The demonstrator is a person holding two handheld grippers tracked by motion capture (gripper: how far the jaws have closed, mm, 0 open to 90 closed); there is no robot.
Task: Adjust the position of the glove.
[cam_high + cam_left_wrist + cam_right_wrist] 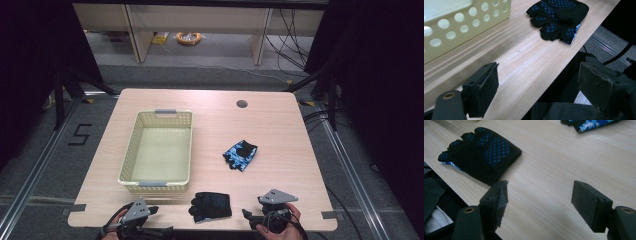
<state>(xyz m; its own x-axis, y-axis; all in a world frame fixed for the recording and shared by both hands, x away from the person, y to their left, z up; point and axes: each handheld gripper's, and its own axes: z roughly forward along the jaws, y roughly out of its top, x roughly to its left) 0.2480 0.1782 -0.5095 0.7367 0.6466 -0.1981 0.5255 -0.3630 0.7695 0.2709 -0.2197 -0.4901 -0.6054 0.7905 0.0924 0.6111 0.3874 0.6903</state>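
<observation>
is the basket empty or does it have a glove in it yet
Empty. The basket shows a bare floor; the black glove and the blue glove both lie on the table.

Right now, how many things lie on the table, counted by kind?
Gloves: 2, the black glove near the front edge and the blue patterned glove farther back
Baskets: 1, the cream basket, nothing inside
Total: 3
</observation>
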